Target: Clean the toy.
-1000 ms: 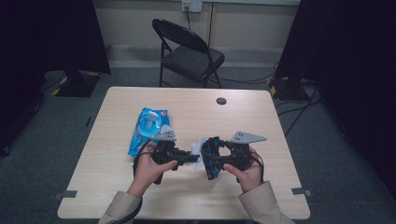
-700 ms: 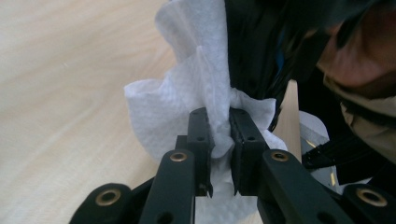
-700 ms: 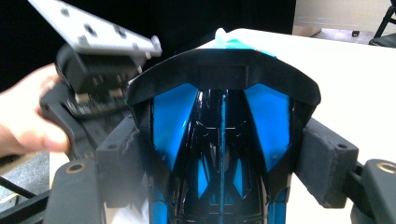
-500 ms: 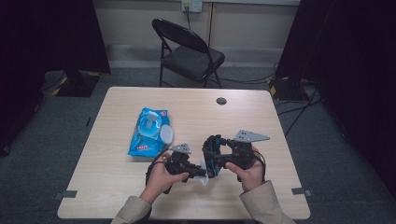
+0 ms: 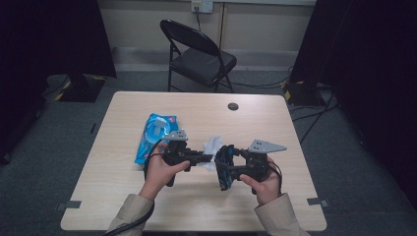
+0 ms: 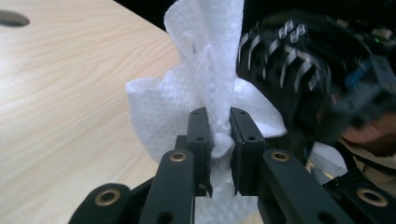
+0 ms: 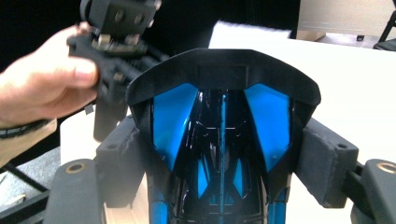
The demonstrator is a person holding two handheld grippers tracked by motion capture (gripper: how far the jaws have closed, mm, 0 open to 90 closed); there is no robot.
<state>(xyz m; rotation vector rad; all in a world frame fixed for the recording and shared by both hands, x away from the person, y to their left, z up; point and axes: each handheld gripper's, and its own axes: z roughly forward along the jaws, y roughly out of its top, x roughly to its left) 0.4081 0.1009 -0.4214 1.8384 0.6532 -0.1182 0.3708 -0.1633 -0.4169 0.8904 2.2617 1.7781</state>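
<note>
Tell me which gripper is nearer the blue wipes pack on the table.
Left. The left gripper, shut on a white wipe, sits just right of the wipes pack; the right gripper is farther right.

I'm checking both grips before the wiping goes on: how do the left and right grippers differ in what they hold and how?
The left gripper pinches a thin, soft white wipe with jaws nearly together; the right gripper clamps a wide, hard black-and-blue toy car with jaws spread far apart. The wipe hangs crumpled and loose; the car sits rigid between the pads. Both grippers are shut on their object, above the table.
</note>
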